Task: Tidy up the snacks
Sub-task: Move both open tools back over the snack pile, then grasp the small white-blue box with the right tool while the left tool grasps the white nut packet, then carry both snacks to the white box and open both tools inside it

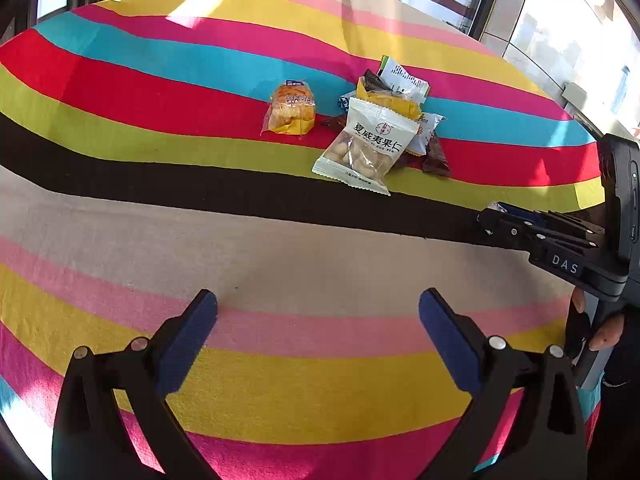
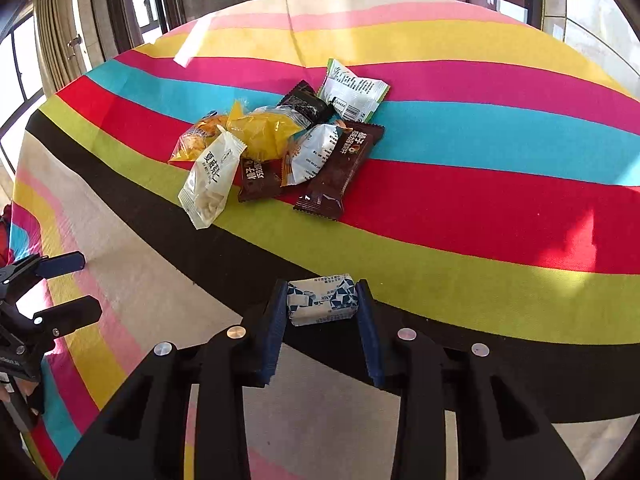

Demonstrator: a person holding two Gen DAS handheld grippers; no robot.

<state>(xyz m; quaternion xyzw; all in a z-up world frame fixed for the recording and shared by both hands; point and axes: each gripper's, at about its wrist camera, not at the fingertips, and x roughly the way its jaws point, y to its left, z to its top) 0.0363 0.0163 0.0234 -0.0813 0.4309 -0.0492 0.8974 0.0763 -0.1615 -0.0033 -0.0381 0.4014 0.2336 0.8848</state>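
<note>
- Left wrist view: the left gripper (image 1: 318, 320) is hovering over the striped tablecloth (image 1: 120, 208) with its jaws spread wide and nothing between them.
- A pile of snack packets (image 1: 384, 120) is lying on the red and green stripes, well ahead of the gripper; a white packet of nuts (image 1: 362, 148) is sitting at its front.
- A wrapped bun (image 1: 290, 108) is lying just left of the pile, apart from it.
- The right gripper (image 1: 494, 210) is reaching in from the right edge, a person's hand (image 1: 600, 328) holding its handle.
- Right wrist view: the right gripper (image 2: 322, 308) is clamping a small blue-and-white wrapped candy (image 2: 322, 300) between its pads, over the black stripe.
- The pile (image 2: 280, 148) is lying further up the cloth, well apart from the candy.
- The left gripper (image 2: 64, 284) is showing at the left edge, jaws apart.
</note>
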